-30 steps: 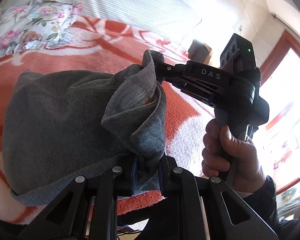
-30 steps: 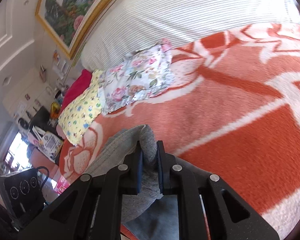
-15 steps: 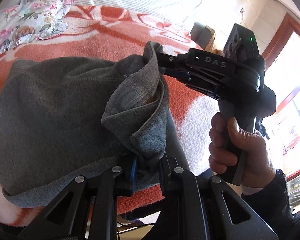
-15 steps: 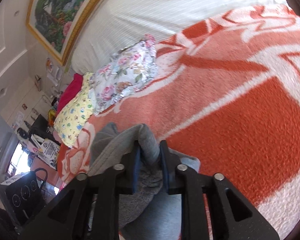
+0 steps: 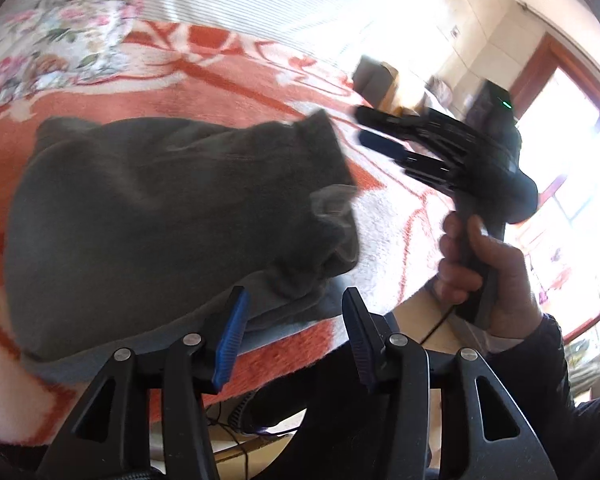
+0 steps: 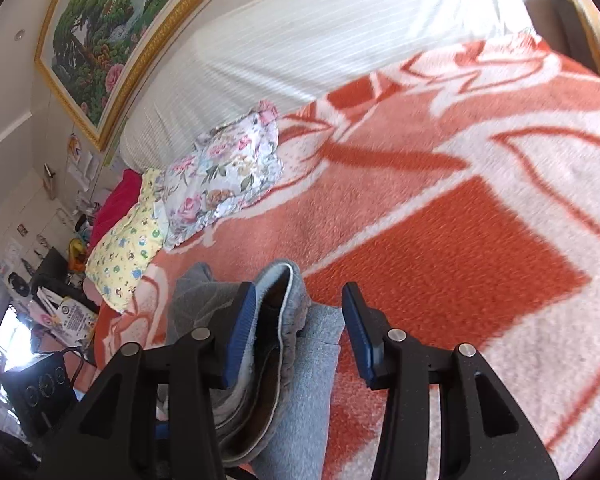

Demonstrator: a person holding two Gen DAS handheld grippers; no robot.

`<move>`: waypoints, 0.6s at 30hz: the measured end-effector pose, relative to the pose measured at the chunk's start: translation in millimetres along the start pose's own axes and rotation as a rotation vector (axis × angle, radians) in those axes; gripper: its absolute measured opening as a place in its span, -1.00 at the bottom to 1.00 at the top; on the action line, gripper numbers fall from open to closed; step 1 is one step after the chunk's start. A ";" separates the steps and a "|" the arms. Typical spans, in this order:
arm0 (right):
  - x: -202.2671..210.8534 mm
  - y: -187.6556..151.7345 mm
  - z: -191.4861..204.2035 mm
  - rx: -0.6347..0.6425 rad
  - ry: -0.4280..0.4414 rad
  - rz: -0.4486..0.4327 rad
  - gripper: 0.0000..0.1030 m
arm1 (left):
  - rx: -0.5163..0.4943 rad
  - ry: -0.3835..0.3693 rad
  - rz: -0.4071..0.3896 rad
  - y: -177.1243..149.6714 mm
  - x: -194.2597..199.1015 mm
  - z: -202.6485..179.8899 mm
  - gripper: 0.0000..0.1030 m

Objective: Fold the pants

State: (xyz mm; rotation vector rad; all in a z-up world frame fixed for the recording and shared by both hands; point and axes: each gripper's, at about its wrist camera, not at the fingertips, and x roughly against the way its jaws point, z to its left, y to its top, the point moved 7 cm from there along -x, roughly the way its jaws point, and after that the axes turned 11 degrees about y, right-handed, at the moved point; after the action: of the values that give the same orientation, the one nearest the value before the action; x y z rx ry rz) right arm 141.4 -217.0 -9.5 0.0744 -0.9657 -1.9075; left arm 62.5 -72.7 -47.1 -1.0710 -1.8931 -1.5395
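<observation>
The grey pants (image 5: pixel 148 208) lie folded in a bundle on the orange and white blanket (image 5: pixel 228 92) near the bed's front edge. My left gripper (image 5: pixel 294 332) has its jaws opening; the bundle's near edge lies just beyond its blue pads (image 5: pixel 230 336), untouched. In the left wrist view my right gripper (image 5: pixel 362 126) hovers blurred just right of the pants' far corner, held by a hand (image 5: pixel 480 272). In its own view the right gripper (image 6: pixel 300 328) is opening too, and a loose grey fold of the pants (image 6: pixel 288 312) sits between the jaws without being pressed.
A floral pillow (image 6: pixel 224 176) and a yellow one (image 6: pixel 124 248) lie at the blanket's far left, under a striped white sheet (image 6: pixel 340 40). A framed painting (image 6: pixel 112 20) hangs behind. A black box (image 6: pixel 32 392) stands beside the bed, a chair (image 6: pixel 580 32) at the far right.
Both grippers were shut on the raised grey fold; now both stand open, and the fold has dropped onto the bundle. The right gripper has drawn away to the right.
</observation>
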 end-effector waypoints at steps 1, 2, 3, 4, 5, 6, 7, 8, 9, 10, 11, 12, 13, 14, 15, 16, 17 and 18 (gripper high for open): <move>1.0 0.7 4.1 0.003 0.002 -0.003 -0.10 | 0.022 0.010 -0.005 -1.1 4.2 11.4 -0.04; 1.3 1.1 9.9 0.012 0.007 -0.003 -0.10 | 0.041 0.018 -0.008 -1.1 7.6 20.3 -0.04; 0.0 0.9 16.3 0.024 0.013 0.001 -0.10 | 0.061 0.026 -0.011 -0.8 10.0 29.4 -0.04; -1.7 -0.5 21.4 0.034 0.019 0.007 -0.10 | 0.081 0.036 -0.013 -1.1 12.2 39.3 -0.04; -5.0 -1.0 27.6 0.044 0.026 0.014 -0.10 | 0.109 0.050 -0.015 -1.9 15.1 51.8 -0.04; -8.0 -2.5 33.8 0.051 0.036 0.020 -0.10 | 0.132 0.062 -0.019 -2.8 17.7 62.8 -0.04; -13.1 -3.5 41.1 0.059 0.051 0.031 -0.10 | 0.147 0.074 -0.022 -2.7 19.1 70.6 -0.04; -19.2 -4.1 47.6 0.067 0.064 0.043 -0.10 | 0.168 0.092 -0.025 -3.2 21.4 81.9 -0.04; -25.0 -4.9 54.0 0.075 0.074 0.055 -0.10 | 0.185 0.106 -0.027 -4.3 23.6 90.6 -0.04; -31.5 -5.6 61.0 0.084 0.086 0.067 -0.10 | 0.205 0.118 -0.031 -5.1 25.8 99.4 -0.04; -38.2 -5.7 68.4 0.092 0.099 0.077 -0.10 | 0.230 0.131 -0.034 -6.3 28.2 110.8 -0.04; -46.7 -6.0 77.0 0.099 0.118 0.089 -0.10 | 0.248 0.141 -0.036 -7.0 29.8 118.6 -0.04; -53.1 -6.3 83.1 0.103 0.133 0.098 -0.10 | 0.267 0.152 -0.038 -7.9 31.6 126.9 -0.04; -61.3 -7.5 91.3 0.106 0.154 0.111 -0.10 | 0.292 0.164 -0.042 -9.4 33.4 137.1 -0.04; -69.6 -7.9 98.5 0.107 0.170 0.126 -0.10 | 0.309 0.171 -0.044 -10.4 35.2 143.4 -0.04; -79.9 -9.0 107.3 0.111 0.184 0.143 -0.10 | 0.334 0.181 -0.048 -11.4 37.4 153.2 -0.04; -88.4 -10.1 114.6 0.120 0.195 0.155 -0.10 | 0.347 0.187 -0.050 -14.1 39.3 159.1 -0.04; -97.4 -10.8 121.7 0.130 0.203 0.168 -0.10 | 0.367 0.196 -0.053 -14.5 40.4 165.9 -0.04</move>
State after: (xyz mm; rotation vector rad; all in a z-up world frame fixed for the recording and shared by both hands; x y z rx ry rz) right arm 133.8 -67.2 34.4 0.2512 -0.9271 -1.6480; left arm 45.9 96.6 -67.6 -0.6885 -1.9768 -1.2080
